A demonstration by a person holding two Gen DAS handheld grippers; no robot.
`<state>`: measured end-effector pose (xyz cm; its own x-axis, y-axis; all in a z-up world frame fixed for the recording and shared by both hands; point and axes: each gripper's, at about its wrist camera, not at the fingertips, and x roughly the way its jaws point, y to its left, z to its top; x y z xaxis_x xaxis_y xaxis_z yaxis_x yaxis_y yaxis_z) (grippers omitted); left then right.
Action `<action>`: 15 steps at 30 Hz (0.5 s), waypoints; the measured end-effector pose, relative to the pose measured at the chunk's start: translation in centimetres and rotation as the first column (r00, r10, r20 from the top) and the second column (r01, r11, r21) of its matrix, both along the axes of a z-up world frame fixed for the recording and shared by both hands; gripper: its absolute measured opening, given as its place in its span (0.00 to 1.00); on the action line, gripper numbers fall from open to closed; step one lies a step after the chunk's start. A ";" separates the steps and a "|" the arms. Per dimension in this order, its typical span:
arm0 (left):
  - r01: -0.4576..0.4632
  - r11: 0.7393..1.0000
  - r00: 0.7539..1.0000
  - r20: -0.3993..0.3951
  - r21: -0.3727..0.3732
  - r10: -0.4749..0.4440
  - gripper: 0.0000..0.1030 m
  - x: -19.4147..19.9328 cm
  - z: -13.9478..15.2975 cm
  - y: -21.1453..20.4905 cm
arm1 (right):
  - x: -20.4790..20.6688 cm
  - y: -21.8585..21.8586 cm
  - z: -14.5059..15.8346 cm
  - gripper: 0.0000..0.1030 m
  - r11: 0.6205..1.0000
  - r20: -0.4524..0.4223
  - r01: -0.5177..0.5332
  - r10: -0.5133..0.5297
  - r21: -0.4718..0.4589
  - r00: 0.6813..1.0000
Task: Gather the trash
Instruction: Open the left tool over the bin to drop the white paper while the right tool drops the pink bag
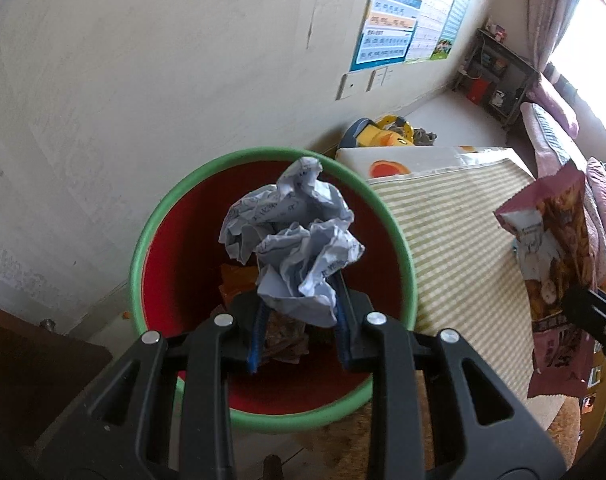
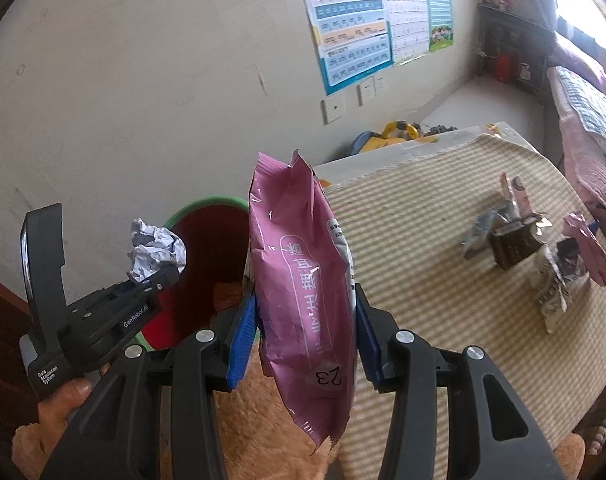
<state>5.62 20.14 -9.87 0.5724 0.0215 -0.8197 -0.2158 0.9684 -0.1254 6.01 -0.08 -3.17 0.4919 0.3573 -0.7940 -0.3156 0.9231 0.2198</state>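
— Holding over what, exactly?

— My left gripper hangs above the bin, red inside with a green rim, standing beside the desk and its striped cloth. Some wrappers already lie in the bottom of the bin, so part of the job looks done.

— And what are the fingers doing?

— Left fingers are clamped on one crumpled paper ball, which sits right over the bin's mouth and is not yet dropped. My right gripper has its blue fingers closed on the flanks of one pink snack bag, held upright over the desk edge, just beside the bin.

— How far along, then?

— Judging roughly: midway. Two pieces in hand, both near the bin, neither released.

— What's left on the desk?

— A cluster of wrappers toward the far right side of the desk, well apart from the bin. I count about five pieces, including a pink one at the right end; they overlap, so the count is uncertain. One bin, one desk, two grippers.
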 end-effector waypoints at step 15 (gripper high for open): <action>-0.092 0.996 0.995 -0.050 0.001 0.092 0.50 -0.5 -2.2 3.5 | 2.4 6.2 0.0 0.54 0.985 -0.066 -0.100 0.110 0.138 0.992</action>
